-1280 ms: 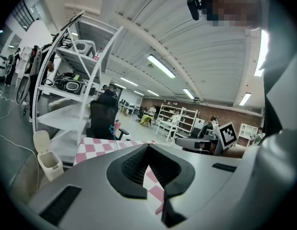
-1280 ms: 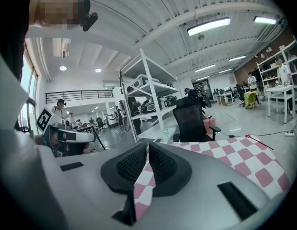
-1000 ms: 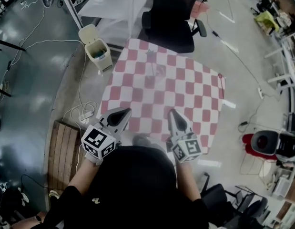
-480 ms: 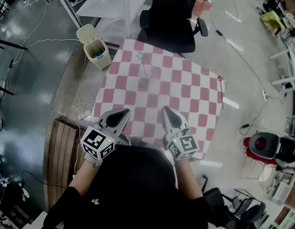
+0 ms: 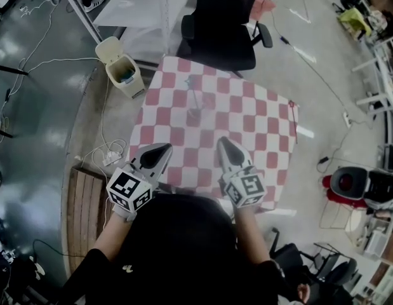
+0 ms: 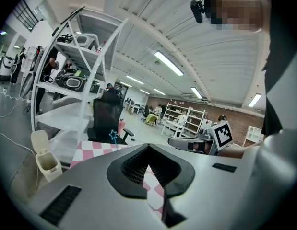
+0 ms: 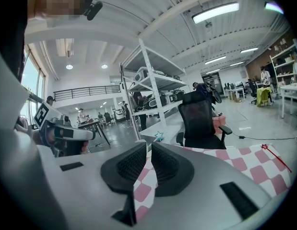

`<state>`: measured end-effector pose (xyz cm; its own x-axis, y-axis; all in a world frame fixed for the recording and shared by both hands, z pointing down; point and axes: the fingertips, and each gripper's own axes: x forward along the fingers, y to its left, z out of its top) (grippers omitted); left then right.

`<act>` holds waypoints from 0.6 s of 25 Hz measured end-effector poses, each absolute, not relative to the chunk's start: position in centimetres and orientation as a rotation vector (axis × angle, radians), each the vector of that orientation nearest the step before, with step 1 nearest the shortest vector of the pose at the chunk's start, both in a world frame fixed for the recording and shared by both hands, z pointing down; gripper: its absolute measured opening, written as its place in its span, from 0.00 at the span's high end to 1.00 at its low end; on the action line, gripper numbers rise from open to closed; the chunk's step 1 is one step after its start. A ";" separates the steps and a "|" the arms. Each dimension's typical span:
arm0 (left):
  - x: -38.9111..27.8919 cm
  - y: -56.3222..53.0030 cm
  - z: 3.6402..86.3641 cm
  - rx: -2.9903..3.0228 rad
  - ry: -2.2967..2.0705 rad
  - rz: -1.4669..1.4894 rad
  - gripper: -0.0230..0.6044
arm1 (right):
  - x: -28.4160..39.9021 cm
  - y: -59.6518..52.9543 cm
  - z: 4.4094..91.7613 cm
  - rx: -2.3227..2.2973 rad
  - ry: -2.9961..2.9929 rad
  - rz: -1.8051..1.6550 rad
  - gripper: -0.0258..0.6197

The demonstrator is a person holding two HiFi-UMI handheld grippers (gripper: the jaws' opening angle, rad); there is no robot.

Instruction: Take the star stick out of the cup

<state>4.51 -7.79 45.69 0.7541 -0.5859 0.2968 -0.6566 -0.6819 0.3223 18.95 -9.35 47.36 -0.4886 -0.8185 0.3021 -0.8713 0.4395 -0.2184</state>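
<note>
The star stick (image 5: 191, 89) has a pale blue star on a thin stem and stands upright in a small clear cup (image 5: 195, 112) on the far half of the red-and-white checked table (image 5: 247, 116). Its star (image 6: 112, 134) shows above the left jaws, and the same star (image 7: 159, 136) shows just above the right jaws. My left gripper (image 5: 165, 147) is at the table's near left edge and my right gripper (image 5: 222, 140) is over the near middle. Both are shut and empty, well short of the cup.
A black office chair (image 5: 223, 27) stands behind the table's far edge. A lidded bin (image 5: 122, 68) and a white shelf rack (image 6: 66, 80) are at the far left. A thin red stick (image 7: 271, 153) lies at the table's right corner. Cables (image 5: 106, 152) and a wooden pallet (image 5: 82, 203) lie left.
The head view has shifted a little. Both grippers stay shut near the table's near edge; the right one has crept slightly forward. The star stick still stands in the cup.
</note>
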 end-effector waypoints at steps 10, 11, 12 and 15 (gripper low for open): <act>-0.1 -10.1 47.1 2.518 -0.912 0.232 0.90 | 17.0 -14.5 49.1 1.549 -2.421 0.513 0.91; -0.5 -10.3 47.3 2.512 -0.913 0.236 0.90 | 16.7 -15.1 49.4 1.538 -2.414 0.510 0.91; -0.9 -10.4 47.5 2.506 -0.916 0.240 0.90 | 16.4 -15.7 49.8 1.524 -2.406 0.505 0.91; -2.1 -10.7 48.0 2.484 -0.931 0.247 0.90 | 15.4 -17.6 50.8 1.485 -2.376 0.496 0.91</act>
<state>-2.08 -10.72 47.98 0.7531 -0.5730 0.3234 -0.6579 -0.6577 0.3669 15.45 -17.56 50.81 -0.4236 -0.8017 0.4217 -0.9034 0.4078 -0.1322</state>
